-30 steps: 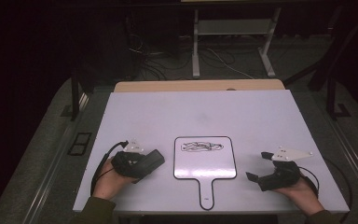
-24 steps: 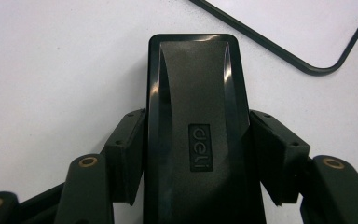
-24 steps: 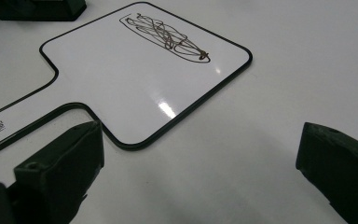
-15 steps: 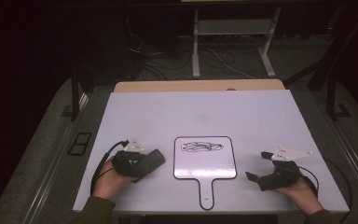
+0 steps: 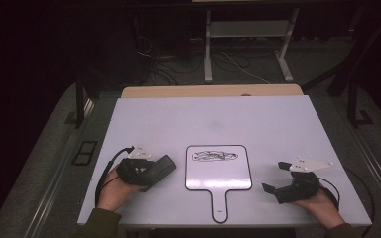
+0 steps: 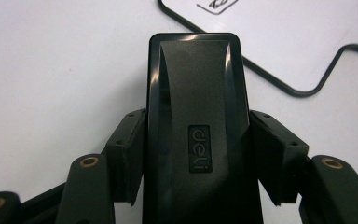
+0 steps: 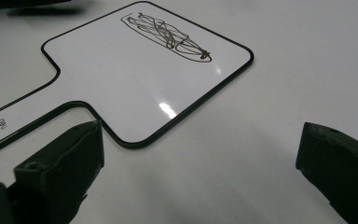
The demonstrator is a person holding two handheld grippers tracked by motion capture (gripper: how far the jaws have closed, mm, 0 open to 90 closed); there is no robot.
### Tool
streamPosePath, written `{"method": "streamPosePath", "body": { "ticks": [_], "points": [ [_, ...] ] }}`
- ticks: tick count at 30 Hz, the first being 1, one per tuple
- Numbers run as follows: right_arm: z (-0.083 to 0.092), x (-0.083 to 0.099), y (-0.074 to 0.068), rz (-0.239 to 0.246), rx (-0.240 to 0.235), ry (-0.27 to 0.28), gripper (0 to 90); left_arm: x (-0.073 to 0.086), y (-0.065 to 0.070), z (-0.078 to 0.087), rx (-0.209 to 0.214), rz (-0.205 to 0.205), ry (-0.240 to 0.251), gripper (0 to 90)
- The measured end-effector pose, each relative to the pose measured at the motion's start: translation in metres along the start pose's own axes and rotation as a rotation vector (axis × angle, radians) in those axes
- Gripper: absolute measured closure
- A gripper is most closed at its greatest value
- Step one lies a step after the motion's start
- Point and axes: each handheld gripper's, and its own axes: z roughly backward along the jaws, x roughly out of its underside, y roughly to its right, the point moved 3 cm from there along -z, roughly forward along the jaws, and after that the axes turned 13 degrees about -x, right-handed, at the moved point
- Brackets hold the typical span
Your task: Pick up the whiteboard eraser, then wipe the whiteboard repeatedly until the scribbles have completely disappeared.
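Note:
A black block eraser (image 6: 198,116) with an embossed logo sits clamped between the pads (image 6: 128,154) of my left gripper (image 6: 198,149), pointing towards the board. In the high view that left gripper (image 5: 154,170) lies low over the table's front left, the eraser (image 5: 162,166) sticking out to the right. A small white handheld board (image 5: 218,173) with a black rim lies at the front centre, a dark scribble (image 5: 215,155) near its far edge and its handle towards me. My right gripper (image 5: 274,177) rests open at the board's right, jaws wide apart (image 7: 200,177) with nothing between them, facing the board (image 7: 135,79).
The white tabletop (image 5: 218,119) stretches bare behind the board. A wooden strip (image 5: 208,91) runs along its far edge. The front edge lies just under both hands. Dark floor, cables and a metal stand (image 5: 248,29) lie beyond.

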Motion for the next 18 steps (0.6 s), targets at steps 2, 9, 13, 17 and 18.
{"method": "streamPosePath", "body": {
  "ticks": [2, 9, 13, 17, 18],
  "points": [
    [0.000, 0.000, 0.000, -0.003, 0.000, 0.001, 0.0, -0.002, 0.000, 0.001, -0.002, 0.007, 0.005, 39.3],
    [0.001, -0.001, 0.000, -0.002, 0.001, 0.007, 0.0, -0.013, 0.002, 0.005, 0.008, -0.009, 0.035, 39.3],
    [0.000, -0.001, 0.000, -0.006, -0.002, 0.005, 0.0, -0.021, 0.004, 0.005, 0.025, -0.013, 0.050, 39.3],
    [-0.001, -0.001, 0.000, -0.005, -0.003, 0.005, 0.0, -0.033, 0.006, 0.004, 0.040, -0.027, 0.062, 39.3],
    [-0.001, -0.001, 0.000, -0.007, -0.003, 0.007, 0.0, -0.036, 0.007, 0.004, 0.043, -0.033, 0.064, 39.3]
  ]
}}
